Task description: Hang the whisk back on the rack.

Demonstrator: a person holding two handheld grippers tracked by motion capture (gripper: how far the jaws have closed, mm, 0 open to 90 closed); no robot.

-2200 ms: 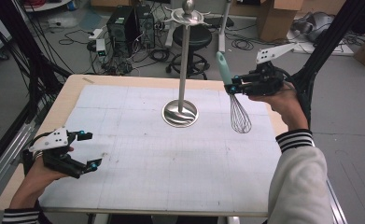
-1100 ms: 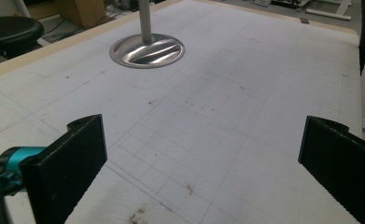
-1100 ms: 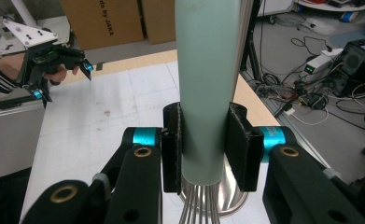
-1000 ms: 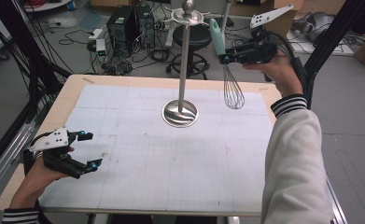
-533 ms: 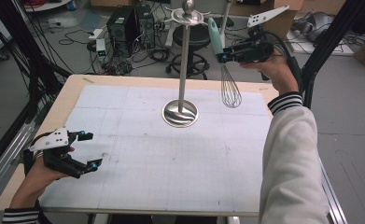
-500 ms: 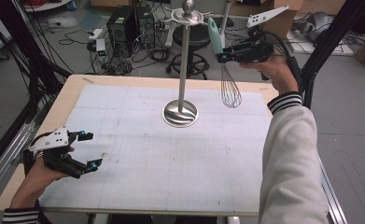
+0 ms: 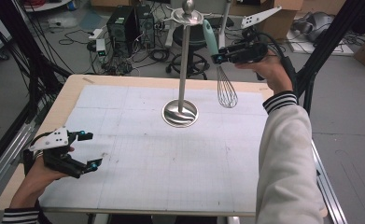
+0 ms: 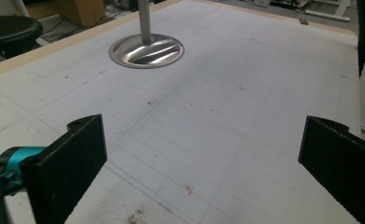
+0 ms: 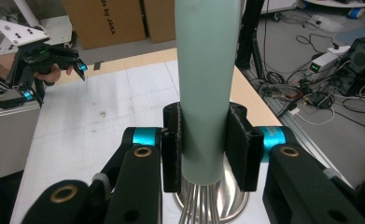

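**Whisk held up beside the stand**

At far left we see the left gripper [image 7: 87, 150] low over the white gridded mat [image 7: 138, 163] near the table's front-left corner, jaws wide apart, nothing between them. Mid-table we see the polished steel stand with round base and ball-topped pole [image 7: 180, 112], upright. Right of it we see the wire balloon whisk with pale green handle [image 7: 227, 88] hanging in the air, wires down, above the mat's far right part. The right gripper [image 7: 216, 57] is clamped on the handle [image 9: 203, 93], raised near the stand's top.
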